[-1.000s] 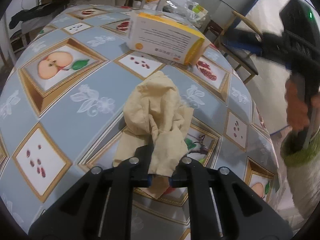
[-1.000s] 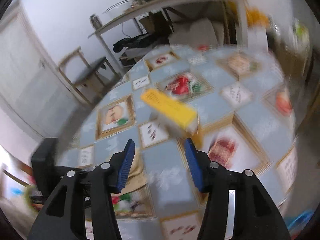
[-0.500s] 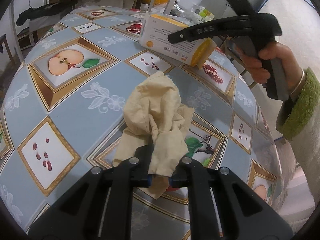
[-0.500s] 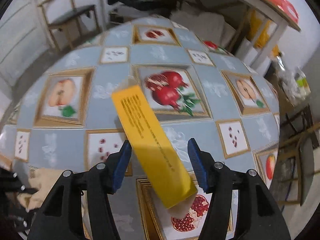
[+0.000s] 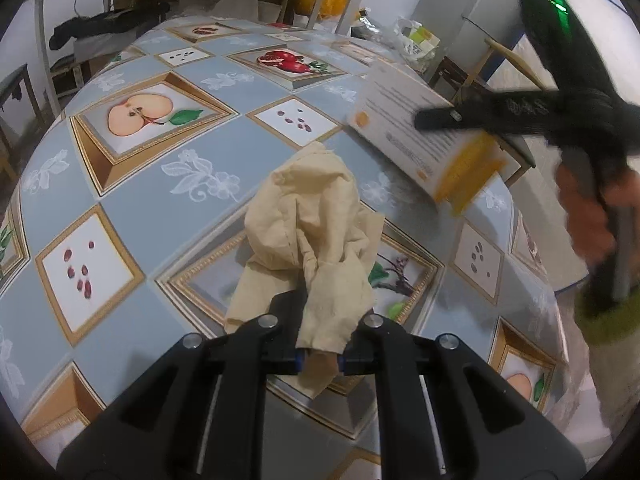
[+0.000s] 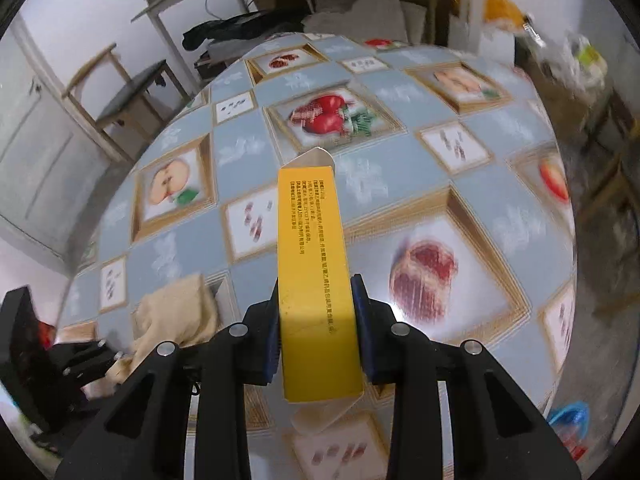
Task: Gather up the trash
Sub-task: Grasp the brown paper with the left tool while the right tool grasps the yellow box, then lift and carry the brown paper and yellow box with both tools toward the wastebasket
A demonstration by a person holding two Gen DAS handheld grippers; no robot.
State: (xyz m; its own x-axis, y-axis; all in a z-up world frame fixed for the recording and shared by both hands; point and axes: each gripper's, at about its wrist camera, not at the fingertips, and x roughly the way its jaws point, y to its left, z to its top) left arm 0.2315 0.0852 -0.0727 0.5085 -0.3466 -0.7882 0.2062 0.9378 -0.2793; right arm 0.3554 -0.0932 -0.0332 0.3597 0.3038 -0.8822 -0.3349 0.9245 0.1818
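Left gripper [image 5: 320,354] clamped on a crumpled beige paper towel [image 5: 312,236], most of it lying on the table; right gripper [image 6: 316,324] pinched tight on the sides of a yellow carton [image 6: 314,264], raised and tilted above the table's right edge. Underneath, a grey-blue tablecloth [image 5: 160,208] printed with framed apples, pomegranates and seeds. Beyond, a wooden chair [image 6: 120,100], dark clothes [image 5: 100,26] over a low shelf, a white door [image 6: 32,160].
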